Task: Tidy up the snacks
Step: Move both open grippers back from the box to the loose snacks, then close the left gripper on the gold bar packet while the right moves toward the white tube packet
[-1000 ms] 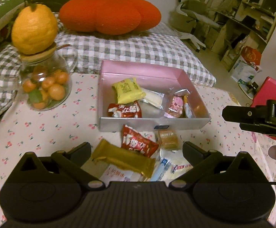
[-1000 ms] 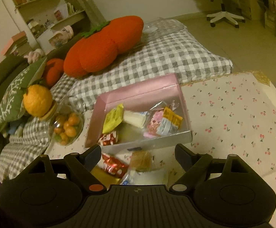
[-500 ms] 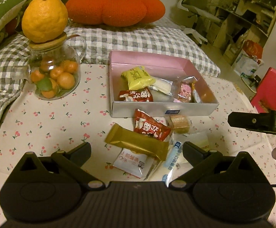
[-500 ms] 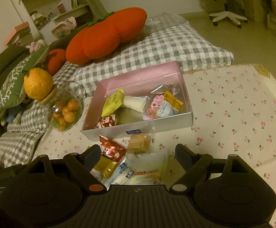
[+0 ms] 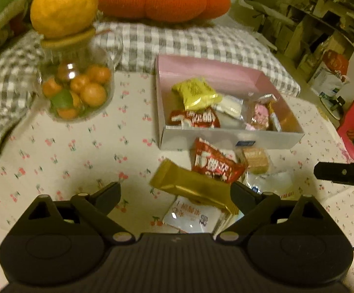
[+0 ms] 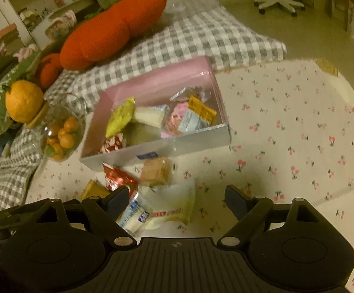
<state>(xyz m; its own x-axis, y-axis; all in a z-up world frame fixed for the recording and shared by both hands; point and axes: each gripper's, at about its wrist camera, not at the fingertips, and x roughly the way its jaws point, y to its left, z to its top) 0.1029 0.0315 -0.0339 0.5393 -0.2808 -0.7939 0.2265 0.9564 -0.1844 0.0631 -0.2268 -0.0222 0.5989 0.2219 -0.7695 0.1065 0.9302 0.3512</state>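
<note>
Loose snacks, a gold bar (image 5: 191, 185) and a red packet (image 5: 213, 164) among them, lie heaped before the pink box (image 5: 228, 75) on my cherry-print cloth (image 5: 62, 151); my left gripper (image 5: 175, 195) and right gripper (image 6: 177, 196) hover wide open, holding nothing.

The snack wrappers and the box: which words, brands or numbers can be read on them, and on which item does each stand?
No text can be read with certainty.
Red packet outside the box: large white characters, too blurred.
Red packet inside the box: white characters, blurred.
White packet under the gold bar: red print, illegible.
Clear bag: a red-lettered strip, unreadable.
Box front wall: a small blue label, too small.
</note>
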